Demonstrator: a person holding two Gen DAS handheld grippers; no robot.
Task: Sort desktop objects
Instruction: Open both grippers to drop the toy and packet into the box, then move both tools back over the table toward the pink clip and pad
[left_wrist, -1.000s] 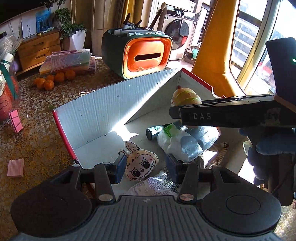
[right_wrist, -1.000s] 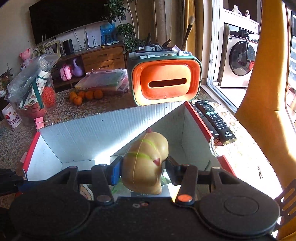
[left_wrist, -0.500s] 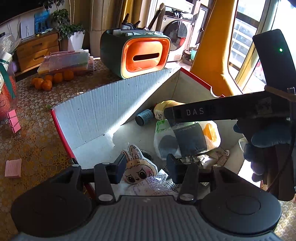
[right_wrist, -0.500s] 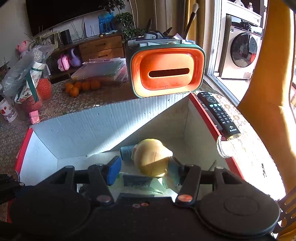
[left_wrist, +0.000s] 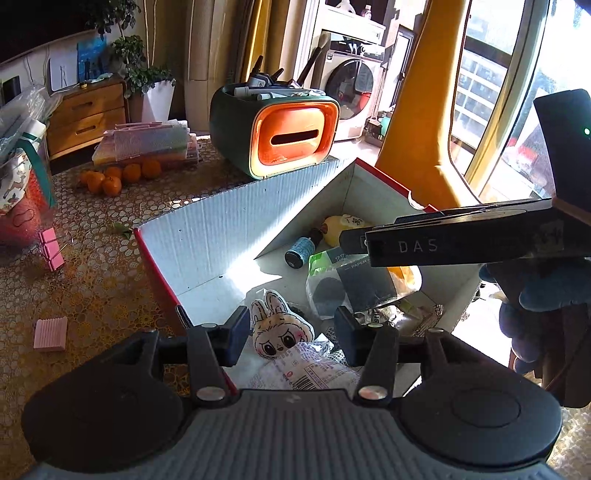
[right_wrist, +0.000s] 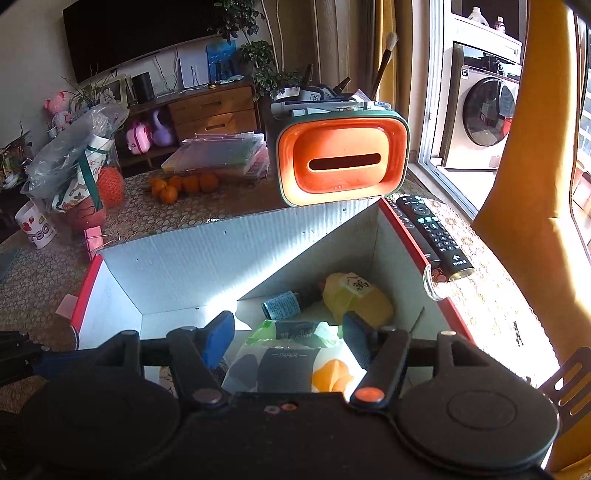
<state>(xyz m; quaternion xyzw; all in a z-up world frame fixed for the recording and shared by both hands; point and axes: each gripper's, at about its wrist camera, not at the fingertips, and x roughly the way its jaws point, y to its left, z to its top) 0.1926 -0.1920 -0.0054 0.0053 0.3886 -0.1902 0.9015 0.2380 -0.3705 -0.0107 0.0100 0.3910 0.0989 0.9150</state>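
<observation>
A red-rimmed cardboard box (left_wrist: 207, 225) (right_wrist: 207, 251) holds a yellow toy (right_wrist: 356, 297) (left_wrist: 341, 227), a small blue bottle (right_wrist: 282, 304) (left_wrist: 300, 251), a tissue pack (right_wrist: 291, 363) (left_wrist: 354, 280), a bunny plush (left_wrist: 279, 330) and wrappers. My left gripper (left_wrist: 291, 330) is open over the box's near edge, the plush between its fingers but not held. My right gripper (right_wrist: 288, 339) is open and empty above the tissue pack; its body (left_wrist: 461, 240) crosses the left wrist view.
An orange-and-green organizer (right_wrist: 341, 158) stands behind the box. Two remotes (right_wrist: 432, 230) lie right of it. Oranges (left_wrist: 114, 177), a plastic case (left_wrist: 147, 146), pink clips (left_wrist: 51, 249) and a pink pad (left_wrist: 51, 334) lie on the table to the left.
My right gripper opened and let the yellow toy drop; it now lies in the box's far corner by the blue bottle. Both grippers drew back and up a little.
</observation>
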